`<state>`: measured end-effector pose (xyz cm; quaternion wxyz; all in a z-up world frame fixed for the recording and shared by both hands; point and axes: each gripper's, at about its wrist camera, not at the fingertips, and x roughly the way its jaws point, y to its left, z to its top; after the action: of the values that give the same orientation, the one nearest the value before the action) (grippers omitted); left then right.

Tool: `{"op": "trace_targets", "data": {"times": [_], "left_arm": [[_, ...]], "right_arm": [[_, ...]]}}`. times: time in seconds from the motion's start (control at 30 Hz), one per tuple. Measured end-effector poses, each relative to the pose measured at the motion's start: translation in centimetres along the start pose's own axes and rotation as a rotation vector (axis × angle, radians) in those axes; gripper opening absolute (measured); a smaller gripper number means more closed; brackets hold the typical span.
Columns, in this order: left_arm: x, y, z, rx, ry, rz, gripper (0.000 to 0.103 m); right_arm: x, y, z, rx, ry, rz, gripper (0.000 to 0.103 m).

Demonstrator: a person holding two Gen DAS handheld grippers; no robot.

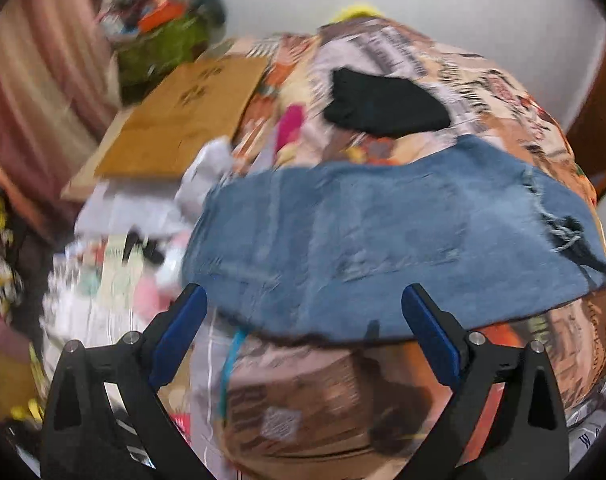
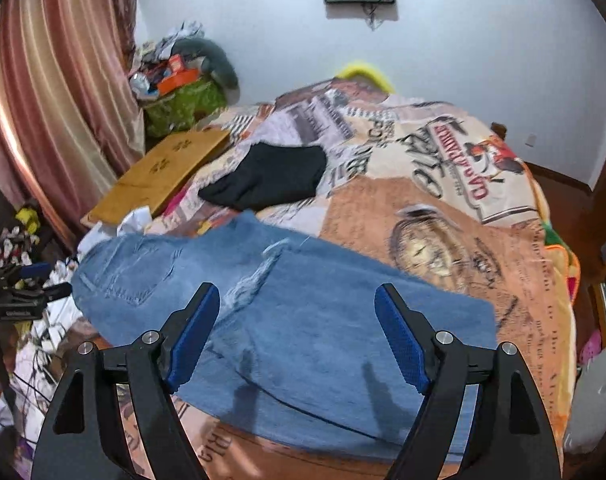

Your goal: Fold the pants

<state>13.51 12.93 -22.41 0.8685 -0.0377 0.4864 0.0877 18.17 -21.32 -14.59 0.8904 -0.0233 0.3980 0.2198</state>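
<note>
Blue ripped jeans (image 1: 383, 240) lie spread flat across a patterned blanket (image 1: 423, 68) on the bed. They also show in the right wrist view (image 2: 303, 312), with a back pocket at the left end. My left gripper (image 1: 305, 304) is open and empty, hovering above the near edge of the jeans. My right gripper (image 2: 297, 304) is open and empty, held over the middle of the jeans.
A folded black garment (image 2: 271, 180) lies on the blanket beyond the jeans. A brown cardboard box (image 2: 163, 168) sits at the bed's left side. Clutter (image 1: 115, 280) and a pink curtain (image 2: 43, 100) fill the left. A green bag (image 2: 187, 104) stands in the corner.
</note>
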Motion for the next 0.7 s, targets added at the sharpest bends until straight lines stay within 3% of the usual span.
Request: {"op": "trace_targets", "data": {"times": [0.17, 0.43, 0.7], "left_arm": [[1.9, 3.6, -2.0, -0.148, 0.089, -0.097, 0.099], [6.5, 4.9, -3.5, -0.318, 0.23, -0.277, 0.099], [9.4, 5.8, -2.8, -0.451, 0.256, -0.379, 0.102]], "right_arm": [[2.6, 1.3, -0.9, -0.056, 0.066, -0.032, 0.077], [5.1, 0.9, -2.3, -0.038, 0.154, -0.023, 0.077], [5.7, 0.9, -2.3, -0.032, 0.171, -0.007, 0.077]]}}
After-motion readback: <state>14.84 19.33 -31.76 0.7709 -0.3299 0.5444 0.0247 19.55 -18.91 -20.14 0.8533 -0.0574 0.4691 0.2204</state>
